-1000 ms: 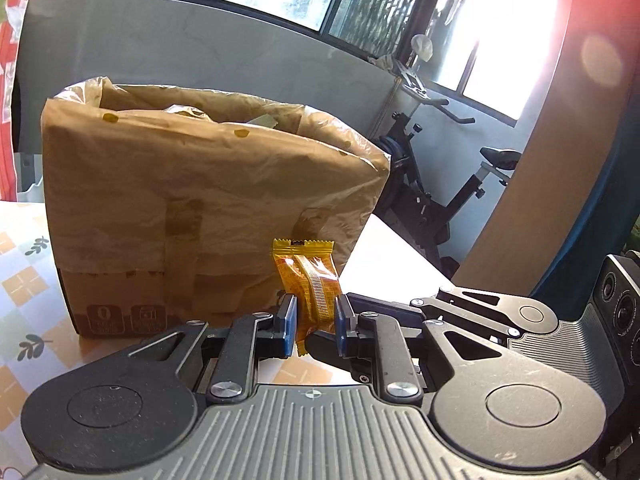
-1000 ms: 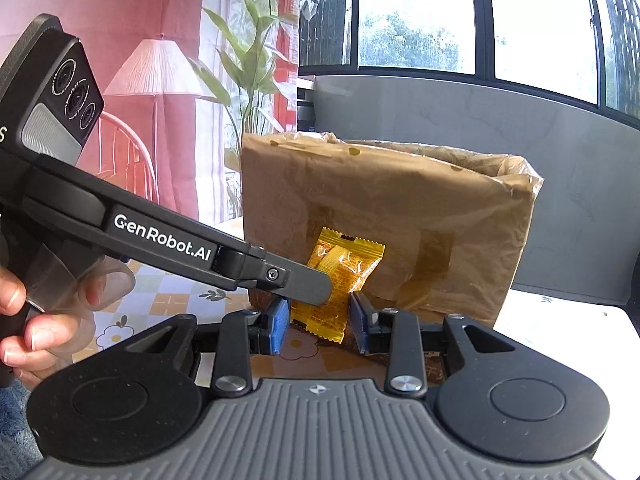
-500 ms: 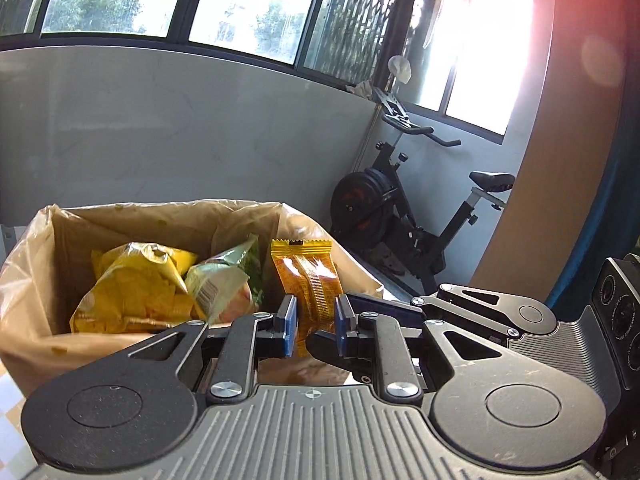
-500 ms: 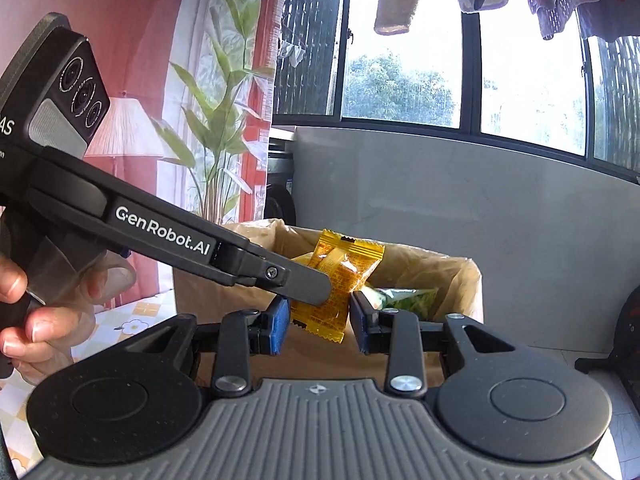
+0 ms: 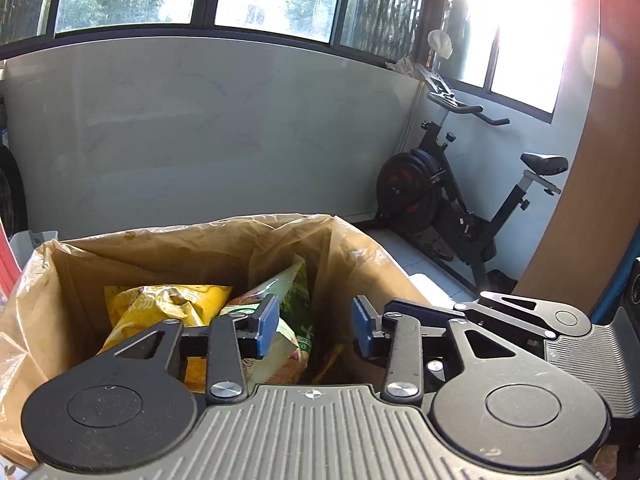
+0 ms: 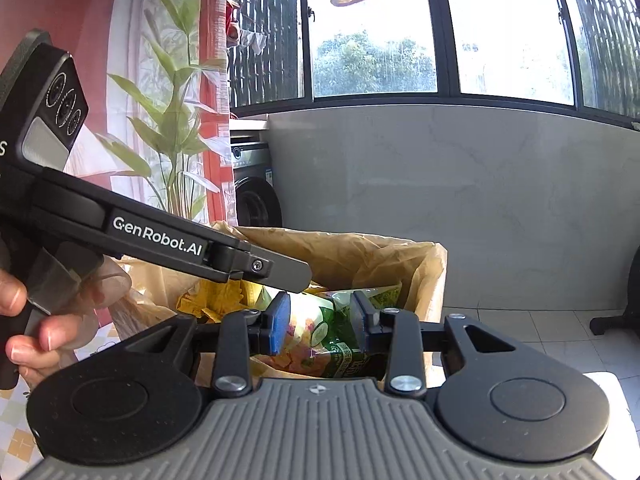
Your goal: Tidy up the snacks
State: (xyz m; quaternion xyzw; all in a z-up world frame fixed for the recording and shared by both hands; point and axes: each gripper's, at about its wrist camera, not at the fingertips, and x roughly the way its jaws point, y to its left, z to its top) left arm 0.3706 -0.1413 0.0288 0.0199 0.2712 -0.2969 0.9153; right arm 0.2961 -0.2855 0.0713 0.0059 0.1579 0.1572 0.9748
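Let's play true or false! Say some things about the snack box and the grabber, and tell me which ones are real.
1. The left gripper holds an orange packet. False: its jaws have just been opening and nothing is between them.
2. A yellow snack bag lies in the brown box. True.
3. The box has a lid on. False: its top is open.
4. An exercise bike stands by the wall. True.

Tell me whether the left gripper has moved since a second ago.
Yes. The left gripper rose over the brown box: its side wall faced the camera then, its open top lies below now. Its jaws have just been opening, with nothing between them.
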